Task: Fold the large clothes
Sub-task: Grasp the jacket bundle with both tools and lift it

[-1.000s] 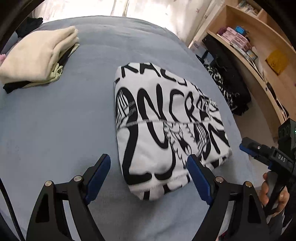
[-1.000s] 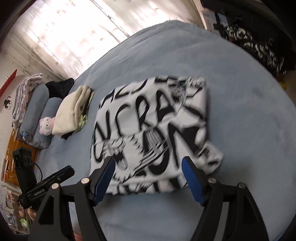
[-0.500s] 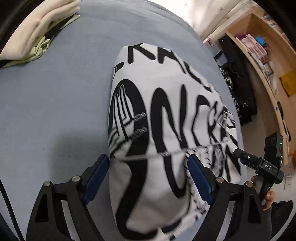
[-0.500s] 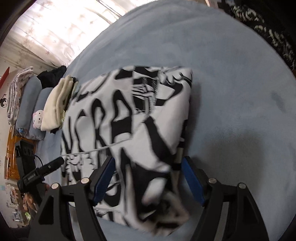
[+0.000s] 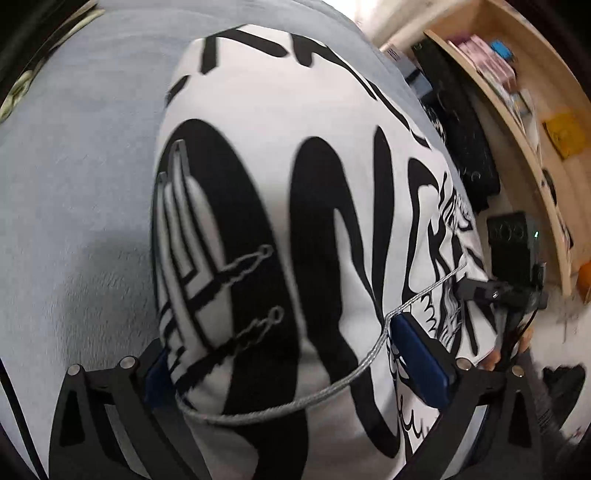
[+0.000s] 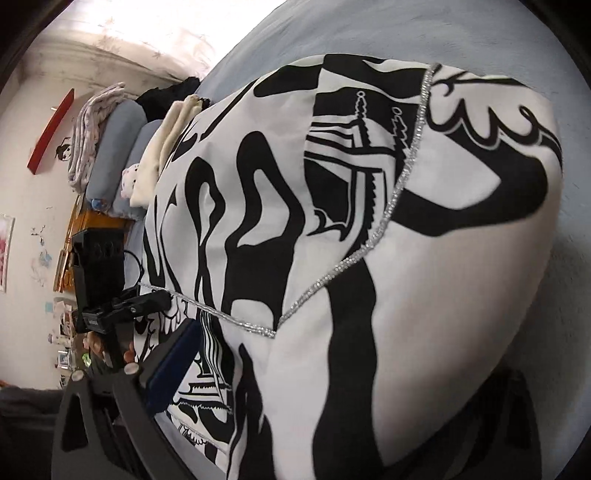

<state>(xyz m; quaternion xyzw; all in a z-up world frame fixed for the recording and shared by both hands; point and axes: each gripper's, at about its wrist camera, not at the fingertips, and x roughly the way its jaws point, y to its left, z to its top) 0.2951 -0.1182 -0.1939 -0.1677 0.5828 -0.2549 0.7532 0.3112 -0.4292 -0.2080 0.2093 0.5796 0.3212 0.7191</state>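
White-black printed garment [image 5: 280, 229] fills frame centre, folded on grey bed [image 5: 74, 184]. Soft, bulky, floppy: you grip near edge through all layers. Left gripper [image 5: 295, 362] and right gripper [image 6: 332, 387] straddle bundle, fingers spread.

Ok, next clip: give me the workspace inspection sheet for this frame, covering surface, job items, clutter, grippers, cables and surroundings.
Surface: grey-blue fleece bed cover, bare left of the garment.
Job's things: folded white garment with bold black lettering and a silver trim line, lying on the cover and filling both wrist views.
Clutter: cream folded clothes beyond the garment; grey pillows behind them.
Grippers: left gripper open, blue pads either side of the garment's near end; right gripper wide apart around it, far finger hidden by cloth.
Cables: thin black cable by the right gripper's body.
Surroundings: wooden shelf unit with boxes; curtained window.
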